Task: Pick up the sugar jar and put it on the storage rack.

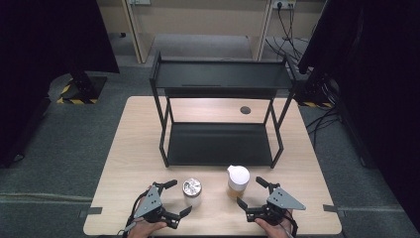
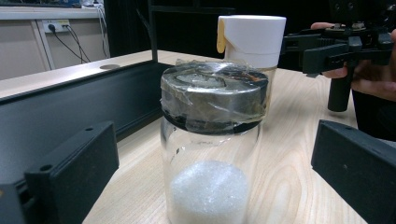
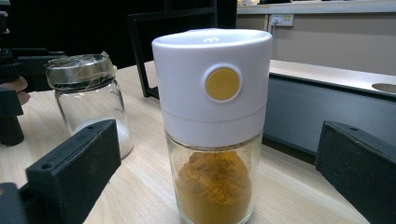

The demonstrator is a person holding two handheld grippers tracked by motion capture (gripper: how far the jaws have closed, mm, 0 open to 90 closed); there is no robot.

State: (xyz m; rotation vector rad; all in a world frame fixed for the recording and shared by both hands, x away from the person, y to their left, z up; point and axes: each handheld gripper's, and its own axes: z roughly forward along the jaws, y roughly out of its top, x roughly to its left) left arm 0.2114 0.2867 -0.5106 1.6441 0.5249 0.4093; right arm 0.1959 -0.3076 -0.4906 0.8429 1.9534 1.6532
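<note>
Left tool (image 1: 174,198): released, jaws spread wide, held by a hand (image 1: 143,227) at the near edge of the desk (image 1: 133,148). In the left gripper view its jaws stand either side of the salt jar (image 2: 210,140) without touching it.

Right tool (image 1: 251,192): released, jaws likewise wide apart, held by the other hand (image 1: 275,227). In the right gripper view its jaws flank the spice jar (image 3: 214,130), clear of the glass on both sides.

Salt jar: upright on the desk, just ahead of the left tool. Clear glass, white grains in the bottom, a metal lid (image 2: 215,95) wrapped in clear film or tape.

Spice jar: upright on the desk, just beside the right tool and near the salt jar; the two jars stand apart. Glass body with orange-yellow powder, a tall white cap (image 3: 212,79) bearing a round yellow button (image 3: 222,84).

Rack (image 1: 220,114): black, two-tier, set on the desk beyond both jars. The lower shelf (image 1: 218,144) sits just behind them; the upper shelf (image 1: 223,74) is above it.

Desk: light wood, with a round grommet hole (image 1: 245,110) behind the rack. Grey floor (image 1: 74,148) surrounds it.
</note>
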